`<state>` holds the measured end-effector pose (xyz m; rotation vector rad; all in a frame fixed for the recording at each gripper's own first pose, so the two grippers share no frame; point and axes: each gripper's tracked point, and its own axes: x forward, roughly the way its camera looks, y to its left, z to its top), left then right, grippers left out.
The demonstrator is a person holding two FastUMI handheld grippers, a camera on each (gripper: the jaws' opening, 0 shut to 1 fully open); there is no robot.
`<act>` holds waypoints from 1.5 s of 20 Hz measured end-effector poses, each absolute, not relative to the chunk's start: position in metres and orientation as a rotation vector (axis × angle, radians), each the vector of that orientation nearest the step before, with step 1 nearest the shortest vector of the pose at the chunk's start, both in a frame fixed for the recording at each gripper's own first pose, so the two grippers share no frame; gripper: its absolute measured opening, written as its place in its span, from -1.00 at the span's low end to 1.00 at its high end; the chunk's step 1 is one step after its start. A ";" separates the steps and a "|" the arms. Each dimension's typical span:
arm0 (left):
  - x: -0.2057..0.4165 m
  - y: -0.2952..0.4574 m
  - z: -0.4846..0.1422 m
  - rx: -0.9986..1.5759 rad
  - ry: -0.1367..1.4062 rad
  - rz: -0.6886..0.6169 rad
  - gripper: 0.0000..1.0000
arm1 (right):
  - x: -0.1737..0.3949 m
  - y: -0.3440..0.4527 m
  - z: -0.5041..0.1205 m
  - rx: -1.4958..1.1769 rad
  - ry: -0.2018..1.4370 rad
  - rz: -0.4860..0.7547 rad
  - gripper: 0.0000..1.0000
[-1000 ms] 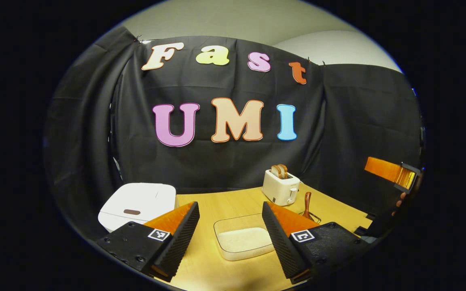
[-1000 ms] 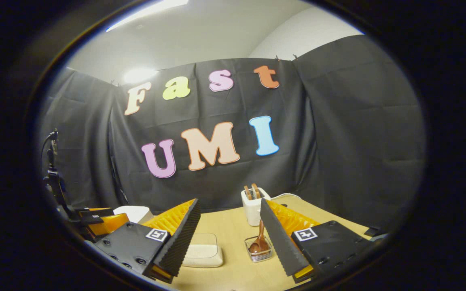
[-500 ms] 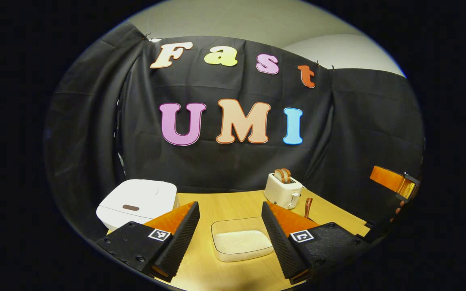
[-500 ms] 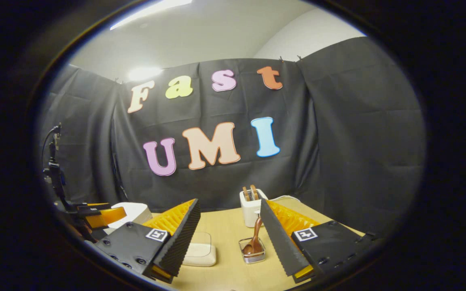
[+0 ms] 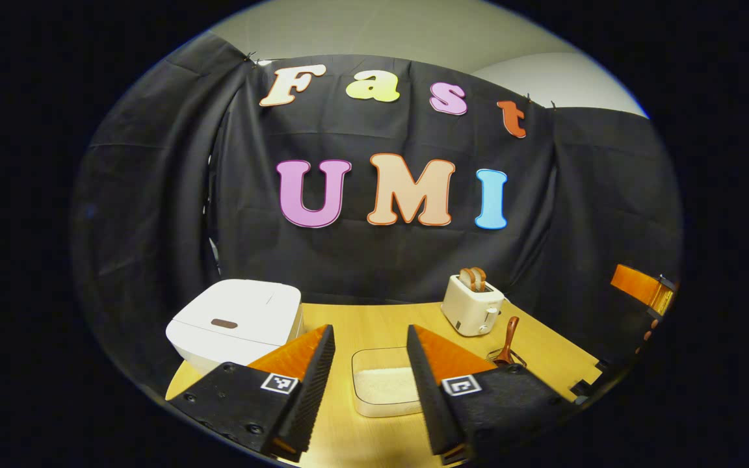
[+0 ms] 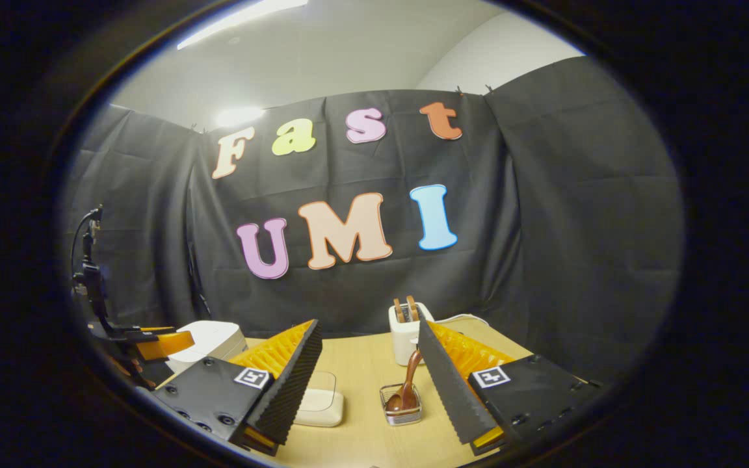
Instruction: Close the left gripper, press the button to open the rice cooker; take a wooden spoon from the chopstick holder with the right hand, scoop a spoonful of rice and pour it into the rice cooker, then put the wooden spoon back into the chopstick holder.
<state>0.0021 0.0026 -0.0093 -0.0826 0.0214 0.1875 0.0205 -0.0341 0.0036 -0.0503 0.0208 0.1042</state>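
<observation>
At the bottom of the left gripper view the left gripper point(image 5: 367, 383) hung above the table point(image 5: 374, 328) with its jaws partly apart and nothing between them, narrower than a full spread, which fits the first step of shutting them to make a blunt tip for the button. Just beyond its fingers, low in the centre, lay the clear tray of rice point(image 5: 384, 388), set between the two hands so a scoop would need only a short reach. At the lower left stood the white rice cooker point(image 5: 238, 322), lid down, its dark button point(image 5: 223, 323) on top facing the gripper. At the bottom of the right gripper view the right gripper point(image 6: 368, 383) was wide open and empty, pointed toward the wooden spoon point(image 6: 409, 386), which stood bowl-down in the small wire holder point(image 6: 402, 412) at lower centre, handle leaning up and free to be pinched. Behind it, against the cloth, stood the toaster point(image 6: 408, 331), out of the way.
</observation>
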 end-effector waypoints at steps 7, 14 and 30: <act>-0.007 0.032 -0.025 -0.115 0.030 0.316 -0.68 | 0.032 -0.040 0.002 -0.088 0.034 0.172 0.99; -0.022 0.082 -0.023 -0.104 0.024 0.404 -1.00 | 0.033 -0.017 0.002 -0.104 0.026 0.216 0.99; 0.023 0.228 -0.064 -0.071 0.137 0.290 -1.00 | 0.005 0.069 -0.029 -0.091 0.032 0.040 0.88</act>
